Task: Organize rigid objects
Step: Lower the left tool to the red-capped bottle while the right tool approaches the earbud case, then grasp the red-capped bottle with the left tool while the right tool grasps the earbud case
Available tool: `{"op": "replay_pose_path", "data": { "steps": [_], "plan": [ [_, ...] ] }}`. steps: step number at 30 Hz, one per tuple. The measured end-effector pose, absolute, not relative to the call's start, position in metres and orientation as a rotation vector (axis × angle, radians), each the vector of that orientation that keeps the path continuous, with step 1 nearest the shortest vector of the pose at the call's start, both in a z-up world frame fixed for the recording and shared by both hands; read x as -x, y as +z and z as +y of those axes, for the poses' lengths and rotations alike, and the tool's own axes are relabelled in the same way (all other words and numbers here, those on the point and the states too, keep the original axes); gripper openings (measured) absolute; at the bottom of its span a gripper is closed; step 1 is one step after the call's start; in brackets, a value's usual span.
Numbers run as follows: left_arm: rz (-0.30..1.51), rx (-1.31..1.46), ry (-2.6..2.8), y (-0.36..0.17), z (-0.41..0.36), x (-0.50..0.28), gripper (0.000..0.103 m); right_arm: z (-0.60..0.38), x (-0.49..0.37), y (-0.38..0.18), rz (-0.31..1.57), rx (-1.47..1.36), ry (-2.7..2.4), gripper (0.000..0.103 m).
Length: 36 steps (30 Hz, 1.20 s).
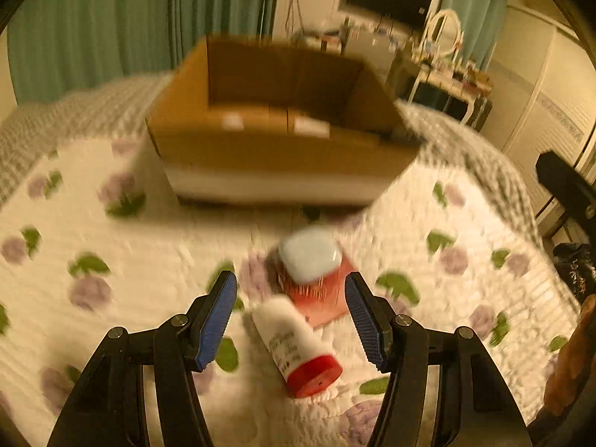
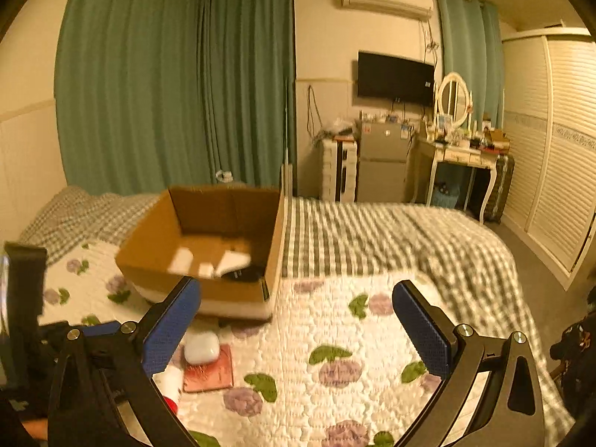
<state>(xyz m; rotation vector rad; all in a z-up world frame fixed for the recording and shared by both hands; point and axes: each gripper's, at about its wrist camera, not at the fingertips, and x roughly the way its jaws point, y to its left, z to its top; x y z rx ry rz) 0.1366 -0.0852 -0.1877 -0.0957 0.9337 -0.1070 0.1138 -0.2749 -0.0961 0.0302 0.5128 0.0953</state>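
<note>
My left gripper (image 1: 290, 320) stands spread around the red-capped white bottle (image 1: 296, 346) lying near on the quilt (image 1: 149, 260); my right gripper (image 2: 298, 320) gapes empty. The bottle looks light, stiff, slippery; I'd pinch mid-body.

The left gripper (image 1: 290, 320) has black, angular link arms in the lower part of the frame, joined by round silver screws, and two fingers (image 1: 218, 320) faced with ribbed blue pads. The right gripper (image 2: 298, 329) matches: black links, silver screws, textured blue fingers (image 2: 422, 329).
</note>
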Motion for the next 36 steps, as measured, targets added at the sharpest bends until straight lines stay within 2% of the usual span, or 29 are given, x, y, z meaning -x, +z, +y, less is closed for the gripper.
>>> {"op": "replay_pose_path", "data": {
  "steps": [8,10,11,12,15,35,36],
  "plan": [
    [1.054,0.149,-0.098,-0.24,-0.074,-0.138,0.061,-0.263,-0.141,-0.145,0.629,-0.011,0.125,0.103],
    [1.058,0.137,-0.095,-0.243,-0.07,-0.139,0.052,-0.258,-0.145,-0.154,0.647,-0.002,0.133,0.103],
    [1.053,0.122,-0.083,-0.243,-0.068,-0.139,0.042,-0.253,-0.149,-0.159,0.661,0.006,0.142,0.103],
    [1.051,0.116,-0.076,-0.243,-0.064,-0.139,0.037,-0.25,-0.152,-0.163,0.671,0.013,0.15,0.103],
    [1.064,0.181,-0.112,-0.245,-0.046,-0.142,0.036,-0.238,-0.159,-0.179,0.705,0.04,0.174,0.103],
    [0.999,0.184,0.057,-0.221,0.046,-0.142,0.036,-0.124,-0.209,-0.248,0.922,0.221,0.387,0.103],
    [0.998,0.175,0.059,-0.22,0.045,-0.142,0.036,-0.12,-0.211,-0.252,0.934,0.234,0.388,0.099]
  ]
}}
